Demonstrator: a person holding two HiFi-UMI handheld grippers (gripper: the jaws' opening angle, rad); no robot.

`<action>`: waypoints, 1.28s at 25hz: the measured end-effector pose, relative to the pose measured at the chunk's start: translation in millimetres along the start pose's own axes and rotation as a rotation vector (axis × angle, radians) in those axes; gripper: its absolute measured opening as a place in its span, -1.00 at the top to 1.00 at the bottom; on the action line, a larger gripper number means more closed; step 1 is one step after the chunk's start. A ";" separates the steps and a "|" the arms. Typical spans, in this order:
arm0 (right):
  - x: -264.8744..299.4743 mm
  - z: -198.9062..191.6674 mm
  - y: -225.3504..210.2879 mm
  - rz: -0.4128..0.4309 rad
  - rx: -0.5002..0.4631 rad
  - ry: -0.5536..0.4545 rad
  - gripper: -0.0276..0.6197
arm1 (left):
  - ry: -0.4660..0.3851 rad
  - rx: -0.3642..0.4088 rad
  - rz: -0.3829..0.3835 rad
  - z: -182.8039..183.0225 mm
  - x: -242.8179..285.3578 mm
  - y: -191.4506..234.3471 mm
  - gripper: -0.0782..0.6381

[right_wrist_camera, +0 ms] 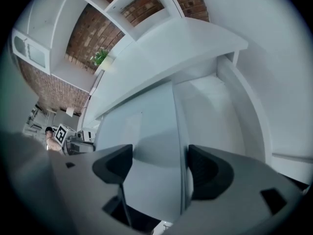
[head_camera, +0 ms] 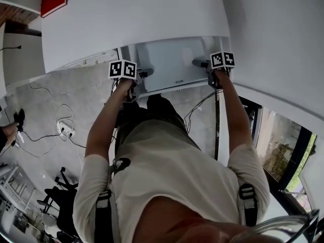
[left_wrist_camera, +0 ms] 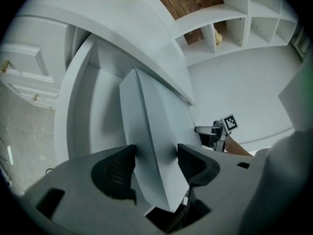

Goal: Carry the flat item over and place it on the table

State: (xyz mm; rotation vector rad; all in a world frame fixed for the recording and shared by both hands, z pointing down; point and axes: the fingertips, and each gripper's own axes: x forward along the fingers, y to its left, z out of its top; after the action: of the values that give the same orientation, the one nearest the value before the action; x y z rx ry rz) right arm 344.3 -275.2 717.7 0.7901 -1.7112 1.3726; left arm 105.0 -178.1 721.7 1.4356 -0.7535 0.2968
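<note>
The flat item is a pale grey-white panel (head_camera: 167,65), held out in front of the person just below the rim of a big white table top (head_camera: 131,19). My left gripper (head_camera: 132,80) has the panel's left end. In the left gripper view the panel (left_wrist_camera: 151,126) runs edge-on between the jaws, and the left gripper (left_wrist_camera: 154,164) is shut on it with a dark pad on each side. My right gripper (head_camera: 215,69) holds the right end. In the right gripper view the panel (right_wrist_camera: 142,131) fills the gap and the right gripper (right_wrist_camera: 159,168) is shut on it.
Cables and a power strip (head_camera: 63,130) lie on the concrete floor at left, with a black chair base (head_camera: 55,196) nearer. A dark-framed window (head_camera: 283,146) is at right. White shelves (left_wrist_camera: 244,23) and a brick wall (right_wrist_camera: 88,33) stand beyond the table.
</note>
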 end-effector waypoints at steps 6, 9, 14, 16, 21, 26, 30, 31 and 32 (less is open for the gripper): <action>-27.4 -11.7 27.1 -0.023 -0.034 0.004 -0.18 | 0.093 0.036 -0.039 -21.1 -21.6 -14.5 -0.02; -37.5 -24.0 40.4 -0.030 -0.063 0.014 -0.18 | 0.117 0.067 -0.062 -40.5 -33.7 -18.9 -0.04; -59.8 -45.6 67.3 0.004 -0.033 -0.059 -0.16 | 0.026 0.081 -0.108 -45.5 -67.9 -32.5 -0.04; -68.8 -56.7 84.5 0.025 -0.020 -0.100 -0.16 | -0.022 0.096 -0.125 -45.9 -88.6 -36.9 -0.04; -76.6 -74.7 134.0 0.087 0.013 -0.183 -0.15 | -0.156 0.153 -0.147 -38.6 -148.6 -40.4 -0.04; -68.0 -89.3 189.8 0.122 0.007 -0.231 -0.15 | -0.262 0.199 -0.127 -41.9 -207.7 -26.4 -0.03; -67.8 -92.1 224.0 0.146 -0.035 -0.263 -0.15 | -0.304 0.214 -0.109 -50.5 -241.3 -19.1 -0.03; -67.9 -93.9 230.5 0.157 -0.044 -0.266 -0.15 | -0.318 0.212 -0.105 -53.6 -248.3 -18.1 -0.03; -69.0 -94.9 235.9 0.171 -0.054 -0.267 -0.14 | -0.339 0.208 -0.103 -56.1 -254.7 -18.2 -0.03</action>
State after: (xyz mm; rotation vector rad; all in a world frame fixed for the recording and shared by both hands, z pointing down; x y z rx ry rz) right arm 197.3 -131.0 553.3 0.8430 -2.0547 1.3752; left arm -56.4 -63.6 550.8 1.7411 -0.9389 0.0519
